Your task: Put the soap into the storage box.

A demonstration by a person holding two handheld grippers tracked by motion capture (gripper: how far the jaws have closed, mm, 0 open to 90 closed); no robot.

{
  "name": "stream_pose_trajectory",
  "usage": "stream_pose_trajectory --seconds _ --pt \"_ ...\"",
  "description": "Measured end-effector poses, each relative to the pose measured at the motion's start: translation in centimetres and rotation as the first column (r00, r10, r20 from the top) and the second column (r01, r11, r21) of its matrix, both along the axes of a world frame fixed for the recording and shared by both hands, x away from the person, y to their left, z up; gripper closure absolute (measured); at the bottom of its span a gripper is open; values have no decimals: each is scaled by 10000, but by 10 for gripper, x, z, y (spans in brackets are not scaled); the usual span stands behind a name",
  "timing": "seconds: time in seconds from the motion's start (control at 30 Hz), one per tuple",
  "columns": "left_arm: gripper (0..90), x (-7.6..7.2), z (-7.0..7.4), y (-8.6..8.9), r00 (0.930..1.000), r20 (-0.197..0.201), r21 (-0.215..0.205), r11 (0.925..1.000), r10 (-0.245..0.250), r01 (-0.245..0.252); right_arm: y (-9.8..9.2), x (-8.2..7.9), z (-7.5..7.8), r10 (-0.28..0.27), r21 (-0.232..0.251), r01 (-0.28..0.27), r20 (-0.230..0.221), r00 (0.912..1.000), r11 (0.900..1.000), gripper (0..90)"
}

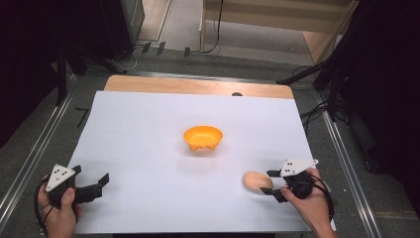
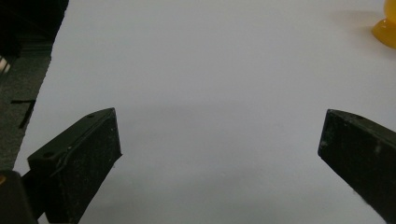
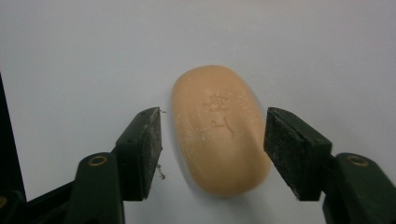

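A tan oval bar of soap lies flat on the white table sheet at the front right. My right gripper is open with its jaws on either side of the soap's near end. In the right gripper view the soap sits between the two pads with small gaps on both sides, so neither pad touches it. An orange bowl stands at the middle of the table. My left gripper rests at the front left, open over bare sheet, with nothing between its jaws.
The white sheet covers most of the wooden table. Metal rails run along both sides of the table. The bowl's edge shows at the top right of the left gripper view.
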State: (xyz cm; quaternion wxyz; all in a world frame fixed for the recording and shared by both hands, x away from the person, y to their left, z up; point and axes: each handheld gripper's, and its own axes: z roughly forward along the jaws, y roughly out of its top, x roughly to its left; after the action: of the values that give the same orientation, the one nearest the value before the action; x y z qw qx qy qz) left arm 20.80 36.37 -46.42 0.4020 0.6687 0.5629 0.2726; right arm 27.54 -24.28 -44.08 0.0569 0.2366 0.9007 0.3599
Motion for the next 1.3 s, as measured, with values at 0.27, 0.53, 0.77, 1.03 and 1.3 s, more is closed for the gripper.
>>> stream_pose_trajectory --seconds 0.27,0.53,0.77,1.03,1.3 --pt "0 0 0 0 10000 -6 -5 10000 -29 29 20 16 -2 556 -1042 -590 -352 9978 9928 361" --pt "0 1 0 0 9999 -44 14 9999 -101 101 26 23 -5 693 -1195 -770 -676 9953 9898 337" --pt "0 1 0 0 9999 -27 54 9999 -119 119 29 23 -11 684 -1749 -803 -727 9950 9813 312" --pt "0 -1 0 -2 9999 72 196 9998 -86 85 35 22 -21 747 -2376 -919 -803 9940 9670 296" --pt "1 -4 1 -3 9988 459 268 9995 147 -159 35 24 -21 918 -2403 -1091 -822 9924 9645 313"
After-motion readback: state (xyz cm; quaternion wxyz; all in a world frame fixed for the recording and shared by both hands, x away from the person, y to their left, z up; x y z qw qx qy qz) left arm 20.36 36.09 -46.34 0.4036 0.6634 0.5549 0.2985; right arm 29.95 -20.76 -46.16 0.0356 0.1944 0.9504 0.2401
